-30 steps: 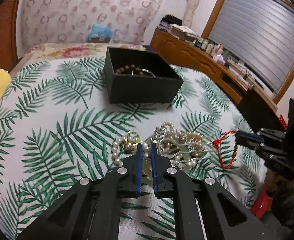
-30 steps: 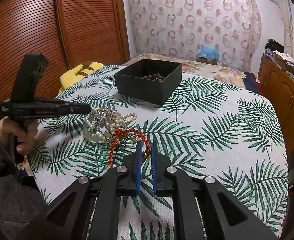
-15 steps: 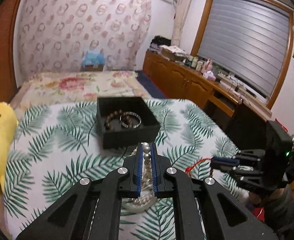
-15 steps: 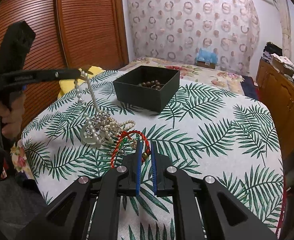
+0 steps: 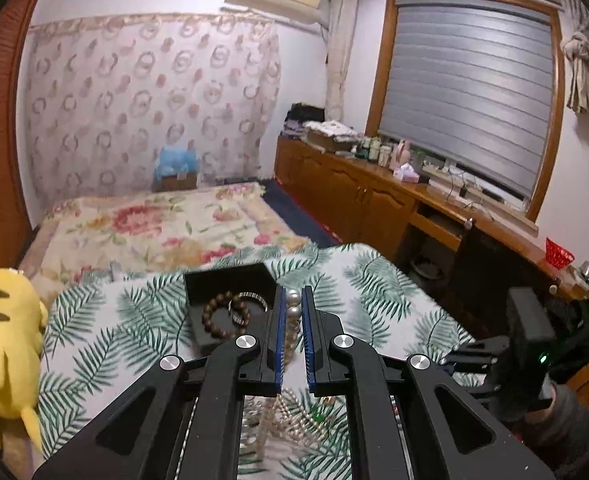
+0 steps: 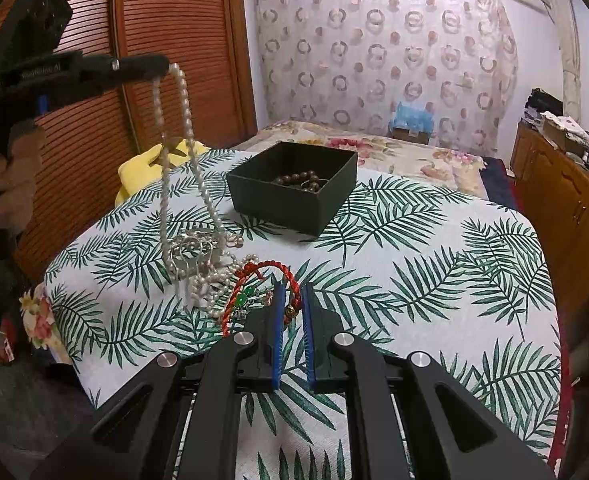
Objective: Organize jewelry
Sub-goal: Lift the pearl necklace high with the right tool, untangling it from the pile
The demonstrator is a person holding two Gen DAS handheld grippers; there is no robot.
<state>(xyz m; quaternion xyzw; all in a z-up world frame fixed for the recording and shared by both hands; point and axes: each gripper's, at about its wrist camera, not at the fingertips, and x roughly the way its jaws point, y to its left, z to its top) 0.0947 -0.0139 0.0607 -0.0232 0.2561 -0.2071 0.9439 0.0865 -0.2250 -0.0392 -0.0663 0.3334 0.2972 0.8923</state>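
Left gripper [image 6: 162, 65] was raised above the counter [image 6: 414, 240], fingers pinching a pearl necklace [image 6: 182, 128] (top beads clamped, loop hanging down). Its lower end trailed into the jewelry pile [image 6: 198, 256] on the leaf-print cloth. Right gripper [image 6: 292, 312] sat low at the pile's edge, fingers nipping a red cord bracelet [image 6: 254, 276]. Black box [image 6: 294, 184] behind held a brown bead bracelet [image 5: 224, 318].

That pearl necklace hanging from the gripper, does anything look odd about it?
Yes. The pearl necklace is pinched in the left gripper and lifted, but its lower end sits in the jewelry pile on the table, apparently tangled there. It hangs beside the black box, not over it.
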